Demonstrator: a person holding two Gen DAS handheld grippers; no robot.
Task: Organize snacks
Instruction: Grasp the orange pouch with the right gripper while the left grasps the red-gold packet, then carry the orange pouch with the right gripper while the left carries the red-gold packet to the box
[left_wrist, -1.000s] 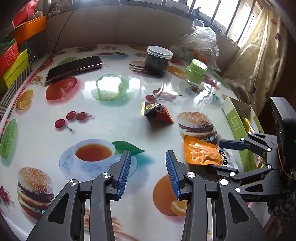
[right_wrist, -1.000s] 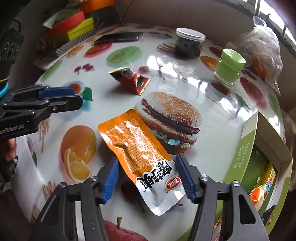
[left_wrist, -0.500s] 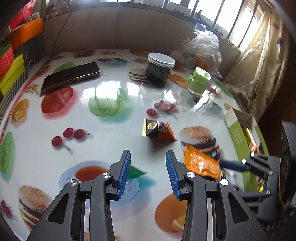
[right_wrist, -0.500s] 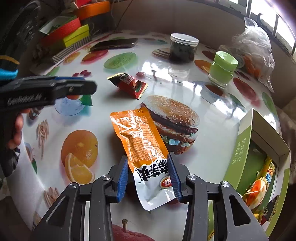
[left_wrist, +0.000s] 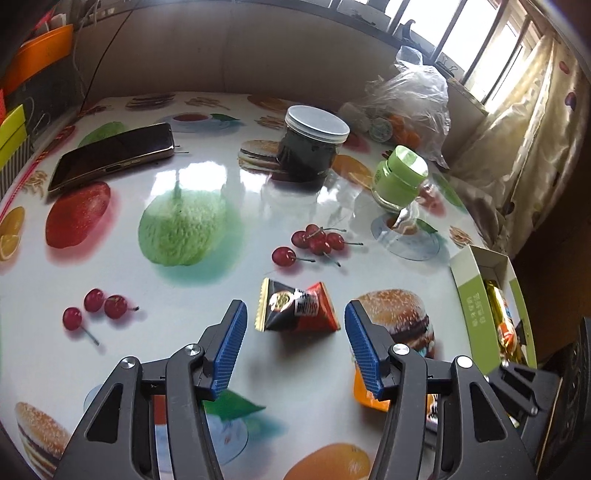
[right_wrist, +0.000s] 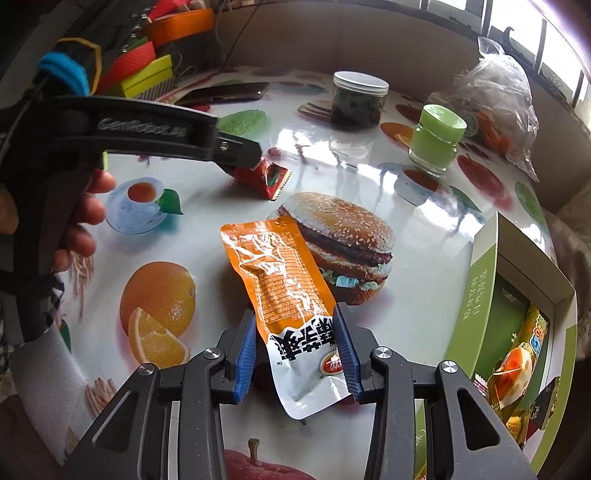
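A small red and black triangular snack packet (left_wrist: 297, 310) lies on the printed tablecloth (left_wrist: 184, 280). My left gripper (left_wrist: 295, 306) straddles it, its jaws opening, the blue pads clear of the packet on both sides. In the right wrist view the left gripper (right_wrist: 243, 155) hangs over that packet (right_wrist: 275, 181). My right gripper (right_wrist: 295, 332) is shut on the white end of a long orange snack packet (right_wrist: 277, 273), whose far end points toward the printed burger. An open green box (right_wrist: 480, 295) with several wrapped snacks inside stands at the right table edge.
A dark-filled jar with a white lid (left_wrist: 314, 147) and a green-lidded jar (left_wrist: 399, 177) stand at the back. A phone (left_wrist: 114, 155) lies at the back left, a clear plastic bag (left_wrist: 410, 96) at the back right. Coloured boxes (right_wrist: 147, 74) line the left edge.
My left gripper moved forward across the table to the triangular packet and its jaws widened. My right gripper closed on the orange packet, which it straddled a second ago.
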